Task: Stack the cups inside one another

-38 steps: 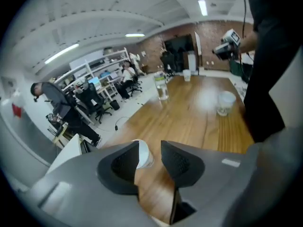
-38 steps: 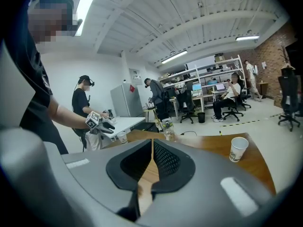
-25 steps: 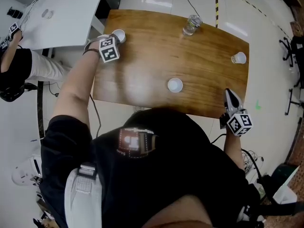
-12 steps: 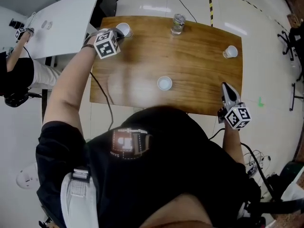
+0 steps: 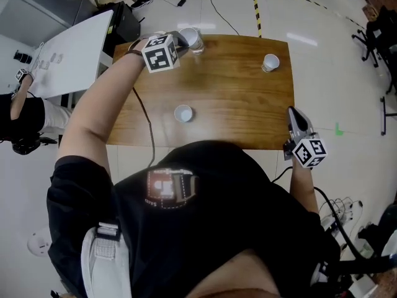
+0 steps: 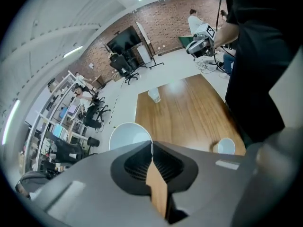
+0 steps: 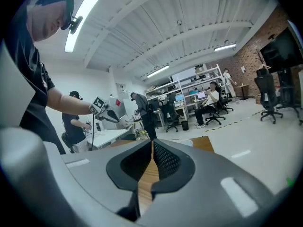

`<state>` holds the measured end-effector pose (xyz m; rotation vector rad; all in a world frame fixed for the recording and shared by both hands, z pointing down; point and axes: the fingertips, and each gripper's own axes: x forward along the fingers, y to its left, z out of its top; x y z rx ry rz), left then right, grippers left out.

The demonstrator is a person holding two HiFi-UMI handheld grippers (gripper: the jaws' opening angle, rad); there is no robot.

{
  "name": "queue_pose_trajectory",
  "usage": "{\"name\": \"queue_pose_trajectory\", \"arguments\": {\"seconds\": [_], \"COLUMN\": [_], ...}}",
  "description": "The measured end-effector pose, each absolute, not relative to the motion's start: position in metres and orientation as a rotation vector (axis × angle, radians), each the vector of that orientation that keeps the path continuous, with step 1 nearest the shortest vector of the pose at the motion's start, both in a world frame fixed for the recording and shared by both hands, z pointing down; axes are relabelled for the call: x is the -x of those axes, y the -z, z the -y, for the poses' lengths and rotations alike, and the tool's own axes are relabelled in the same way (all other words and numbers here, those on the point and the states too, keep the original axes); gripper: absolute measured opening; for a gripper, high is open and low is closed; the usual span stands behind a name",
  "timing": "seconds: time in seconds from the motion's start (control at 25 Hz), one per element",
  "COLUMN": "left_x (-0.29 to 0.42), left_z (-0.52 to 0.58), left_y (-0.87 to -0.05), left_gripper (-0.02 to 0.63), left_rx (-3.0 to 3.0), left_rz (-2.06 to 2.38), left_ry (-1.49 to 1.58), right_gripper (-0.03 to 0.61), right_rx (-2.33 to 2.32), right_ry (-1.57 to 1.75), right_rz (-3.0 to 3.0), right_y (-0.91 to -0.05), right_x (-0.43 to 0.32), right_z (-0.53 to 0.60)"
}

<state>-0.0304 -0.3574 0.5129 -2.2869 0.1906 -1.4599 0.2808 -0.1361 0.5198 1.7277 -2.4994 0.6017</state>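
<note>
Over the far left of the wooden table [image 5: 248, 98], pinching the held cup [image 6: 128, 135] by its thin wall in the left gripper [image 6: 151, 144], jaws clenched, mouth roughly upward, axis tilted. Nearer the person, upright and mouth up: the centre cup [image 5: 183, 113], probably the next nest, closest to the left hand. Further right, the far cup [image 5: 270, 62]. At the near right edge, the right gripper [image 5: 296, 118], shut on nothing.

Open-plan lab-cum-office: brick wall [image 6: 163, 20], stocked shelving [image 7: 201, 77], swivel chairs [image 7: 266, 92], white worktable [image 5: 68, 51] (strip lights [image 7: 81, 20] overhead).
</note>
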Motion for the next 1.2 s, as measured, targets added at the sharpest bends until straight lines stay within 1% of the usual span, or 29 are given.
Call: {"name": "queue_pose_trajectory", "arguments": {"seconds": [0.28, 0.56, 0.88, 1.04, 1.2], "left_x": [-0.123, -0.233, -0.290, -0.298, -0.296], "left_z": [0.329, 0.321, 0.345, 0.353, 0.346], "left_y": [-0.508, -0.560, -0.633, -0.651, -0.648], "left_gripper": [0.008, 0.008, 0.009, 0.011, 0.023], "left_rx": [2.334, 2.295, 2.189, 2.150, 2.175], "left_rz": [-0.040, 0.035, 0.039, 0.031, 0.040], "left_ry": [1.395, 1.462, 1.588, 1.619, 1.607], "right_gripper": [0.026, 0.026, 0.026, 0.026, 0.026], "right_rx": [-1.905, -2.029, -2.198, -2.255, -2.266], "right_ry": [-0.660, -0.744, -0.846, -0.869, -0.879], "right_rz": [2.430, 2.344, 2.175, 2.116, 2.108], "right_y": [-0.537, -0.560, -0.581, -0.586, -0.586], "right_x": [-0.368, -0.417, -0.459, -0.470, -0.471], "right_z": [0.086, 0.039, -0.019, -0.041, -0.042]}}
